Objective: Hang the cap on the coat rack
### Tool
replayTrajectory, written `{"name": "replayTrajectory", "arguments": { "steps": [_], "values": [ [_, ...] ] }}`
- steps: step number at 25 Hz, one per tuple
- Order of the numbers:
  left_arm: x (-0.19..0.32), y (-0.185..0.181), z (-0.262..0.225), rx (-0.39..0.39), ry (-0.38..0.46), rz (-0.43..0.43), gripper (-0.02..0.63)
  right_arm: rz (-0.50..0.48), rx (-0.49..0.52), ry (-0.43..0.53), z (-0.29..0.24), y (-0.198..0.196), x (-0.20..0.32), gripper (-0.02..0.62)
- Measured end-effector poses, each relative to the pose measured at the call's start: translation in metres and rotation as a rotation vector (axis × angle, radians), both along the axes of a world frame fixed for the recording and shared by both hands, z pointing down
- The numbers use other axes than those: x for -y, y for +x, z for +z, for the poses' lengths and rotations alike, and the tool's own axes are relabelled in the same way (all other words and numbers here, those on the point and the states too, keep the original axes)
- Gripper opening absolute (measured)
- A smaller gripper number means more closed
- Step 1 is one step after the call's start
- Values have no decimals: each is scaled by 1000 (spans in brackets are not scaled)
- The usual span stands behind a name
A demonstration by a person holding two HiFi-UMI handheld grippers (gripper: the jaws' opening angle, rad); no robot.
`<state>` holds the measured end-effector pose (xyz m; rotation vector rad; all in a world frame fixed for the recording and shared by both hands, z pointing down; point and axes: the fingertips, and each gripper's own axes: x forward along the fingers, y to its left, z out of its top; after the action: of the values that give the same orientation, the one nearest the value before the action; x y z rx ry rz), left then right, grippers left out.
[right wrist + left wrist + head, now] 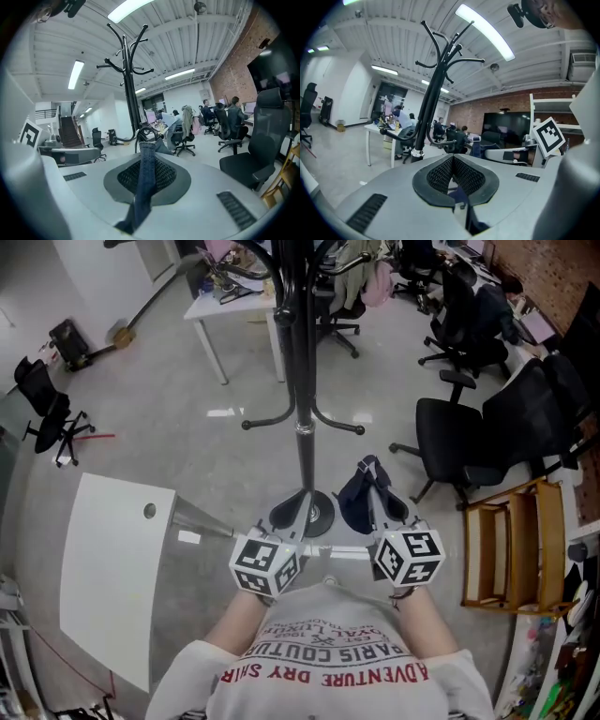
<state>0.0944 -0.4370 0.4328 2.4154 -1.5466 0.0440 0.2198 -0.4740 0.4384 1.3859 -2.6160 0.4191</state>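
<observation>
The black coat rack (302, 381) stands just ahead on the floor, its round base (319, 514) under my grippers. Its hooked arms rise overhead in the left gripper view (436, 79) and the right gripper view (127, 89). The dark blue cap (354, 501) hangs from my right gripper (371, 486), which is shut on the cap's denim strap (146, 173). My left gripper (302, 508) is beside it, near the pole, pads together (453, 158). A small dark blue scrap shows low in its gap; I cannot tell what it is.
A white table (112, 568) is at the near left. A white desk (234, 301) stands behind the rack. Black office chairs (459, 437) crowd the right, and a wooden chair (516, 540) sits near right. People sit at desks far off.
</observation>
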Motion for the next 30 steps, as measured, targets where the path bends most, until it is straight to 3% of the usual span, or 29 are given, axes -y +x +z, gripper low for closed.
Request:
{"name": "replayTrajectory", "arguments": {
  "steps": [12,30],
  "values": [
    [37,-9,21,1,-56,-146,5,-129,1,1,4,-11,73,20],
    [59,-12,32,20,-91,-171,5,-182,-13,-57,42,-30,114,20]
  ]
}}
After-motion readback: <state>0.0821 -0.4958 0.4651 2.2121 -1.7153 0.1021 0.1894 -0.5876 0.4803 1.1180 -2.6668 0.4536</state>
